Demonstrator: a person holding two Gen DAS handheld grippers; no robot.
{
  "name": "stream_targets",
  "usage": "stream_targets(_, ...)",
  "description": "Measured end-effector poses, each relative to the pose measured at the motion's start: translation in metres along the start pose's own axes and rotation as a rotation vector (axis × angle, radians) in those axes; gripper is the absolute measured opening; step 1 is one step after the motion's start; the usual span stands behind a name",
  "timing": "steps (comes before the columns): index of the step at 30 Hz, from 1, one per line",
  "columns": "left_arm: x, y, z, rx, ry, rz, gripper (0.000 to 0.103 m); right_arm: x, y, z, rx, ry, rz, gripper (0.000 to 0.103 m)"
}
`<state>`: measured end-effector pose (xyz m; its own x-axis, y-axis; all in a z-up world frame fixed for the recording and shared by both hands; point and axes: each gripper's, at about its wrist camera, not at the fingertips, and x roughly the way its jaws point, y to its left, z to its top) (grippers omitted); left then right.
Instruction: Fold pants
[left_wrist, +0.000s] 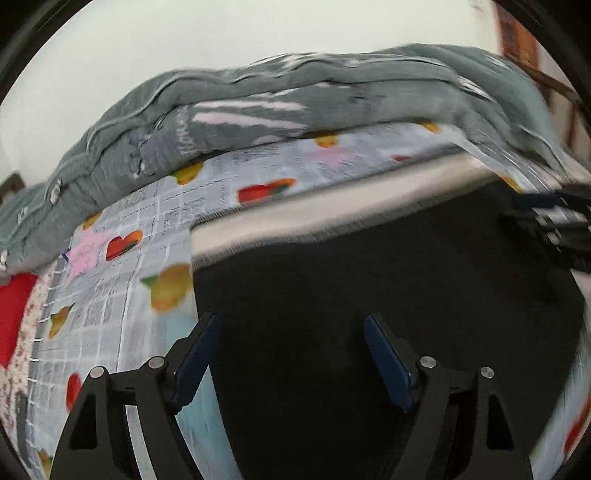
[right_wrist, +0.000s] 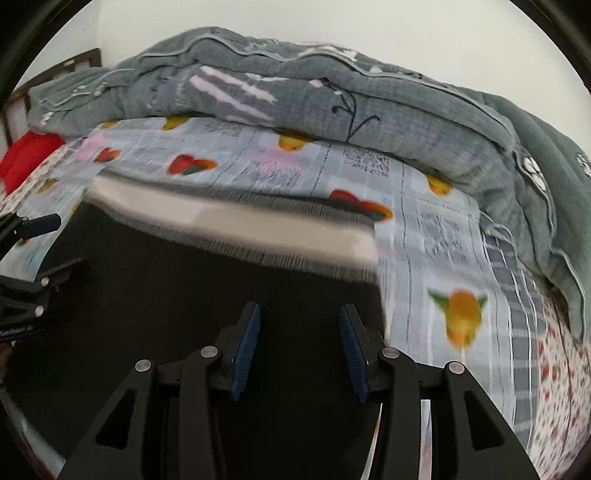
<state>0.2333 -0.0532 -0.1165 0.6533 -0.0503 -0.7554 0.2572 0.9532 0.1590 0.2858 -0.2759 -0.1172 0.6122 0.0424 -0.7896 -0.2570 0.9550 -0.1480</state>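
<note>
Left gripper (left_wrist: 291, 332) with blue pads (left_wrist: 194, 360) spread wide and nothing between them, hovering over the near left part of the black pants (left_wrist: 369, 288); right gripper (right_wrist: 299, 323) narrower but also parted and empty, over the same dark cloth toward its right edge. Pants lying flat on a fruit-print bedsheet (left_wrist: 147, 221), pale waistband (right_wrist: 236, 225) at the far side toward a heaped grey quilt (right_wrist: 332, 99) — a compact, squared shape, so probably folded at least once. Still to come, by the look of it — a further fold or final smoothing, though motion blur hides any layers.

A heaped grey quilt (right_wrist: 369, 107) blocks the bed's far side, while printed sheet (right_wrist: 436, 236) beside the black pants (right_wrist: 184, 295) lies open.
</note>
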Motion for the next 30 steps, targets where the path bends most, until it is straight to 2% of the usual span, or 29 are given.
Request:
stream_targets(2, -0.026, -0.015, -0.025, 0.031, -0.036, -0.004, 0.079, -0.020, 0.005, -0.027, 0.007, -0.041, 0.009, 0.044)
stream_targets(6, -0.061, -0.023, -0.069, -0.024, -0.079, -0.046, 0.079, -0.047, 0.007, -0.082, 0.080, -0.078, 0.054, 0.044)
stream_targets(9, -0.067, -0.020, -0.094, -0.089, -0.039, -0.090, 0.079, -0.056, 0.011, -0.109, 0.084, -0.090, 0.039, 0.044)
stream_targets(11, -0.072, -0.017, -0.111, -0.102, -0.024, -0.093, 0.082, -0.063, 0.011, -0.126, 0.106, -0.080, 0.051, 0.044)
stream_targets(13, -0.071, -0.015, -0.125, -0.090, 0.012, -0.059, 0.081, -0.074, 0.009, -0.135, 0.127, -0.090, 0.059, 0.044)
stream_targets(15, -0.078, -0.013, -0.142, -0.067, -0.006, -0.049, 0.081, -0.086, 0.009, -0.145, 0.139, -0.079, 0.085, 0.044)
stream_targets(17, -0.086, -0.012, -0.150, -0.037, -0.020, -0.008, 0.081, -0.098, 0.009, -0.155, 0.153, -0.098, 0.099, 0.044)
stream_targets(20, -0.089, -0.011, -0.148, -0.031, -0.017, 0.007, 0.081, -0.112, 0.012, -0.168, 0.161, -0.131, 0.100, 0.044)
stream_targets(24, -0.083, -0.030, -0.138, 0.096, -0.042, 0.113, 0.081, -0.119, 0.013, -0.175, 0.213, -0.139, 0.144, 0.044)
stream_targets(25, -0.083, -0.034, -0.136, 0.106, -0.050, 0.121, 0.079, -0.120, 0.013, -0.176, 0.220, -0.139, 0.158, 0.044)
stream_targets(27, -0.081, -0.041, -0.130, 0.144, -0.066, 0.119, 0.064, -0.122, 0.013, -0.178, 0.225, -0.143, 0.171, 0.044)
stream_targets(28, -0.080, -0.043, -0.129, 0.164, -0.081, 0.143, 0.043, -0.123, 0.014, -0.180, 0.226, -0.147, 0.170, 0.044)
stream_targets(29, -0.079, -0.045, -0.127, 0.164, -0.092, 0.161, 0.032, -0.123, 0.013, -0.180, 0.226, -0.148, 0.166, 0.044)
stream_targets(30, -0.086, -0.041, -0.125, 0.111, -0.135, 0.169, 0.026, -0.122, 0.014, -0.181, 0.224, -0.147, 0.155, 0.044)
